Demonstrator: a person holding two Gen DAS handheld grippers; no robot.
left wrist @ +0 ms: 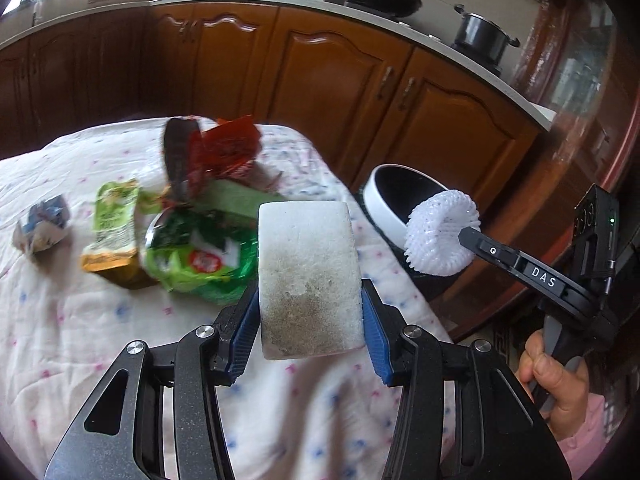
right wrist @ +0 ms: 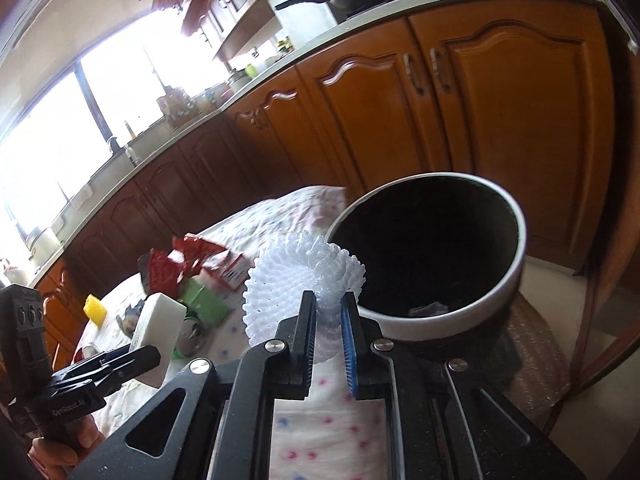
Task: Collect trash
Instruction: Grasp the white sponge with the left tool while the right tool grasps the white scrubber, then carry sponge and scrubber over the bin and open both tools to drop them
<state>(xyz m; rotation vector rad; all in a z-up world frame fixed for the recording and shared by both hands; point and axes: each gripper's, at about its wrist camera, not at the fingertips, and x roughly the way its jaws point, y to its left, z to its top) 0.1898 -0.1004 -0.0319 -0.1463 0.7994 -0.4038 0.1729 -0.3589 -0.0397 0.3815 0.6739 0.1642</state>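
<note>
My left gripper [left wrist: 310,300] is shut on a dirty white foam block [left wrist: 308,276], held upright above the cloth-covered table [left wrist: 80,340]. That block [right wrist: 158,330] also shows at the left of the right wrist view. My right gripper [right wrist: 328,304] is shut on a white foam fruit net [right wrist: 296,280], and the net [left wrist: 442,234] hangs beside the white-rimmed black bin [left wrist: 390,204]. The bin [right wrist: 440,248] stands just past the table's right edge, with some scrap at its bottom. Green, red and yellow wrappers [left wrist: 192,236] lie in a heap on the table.
A crumpled blue-white wrapper [left wrist: 42,226] lies at the table's left. A yellow sponge [right wrist: 95,310] sits at the far side. Wooden kitchen cabinets [left wrist: 340,80] and a worktop with pots run behind. A person's hand [left wrist: 560,384] holds the right gripper's handle.
</note>
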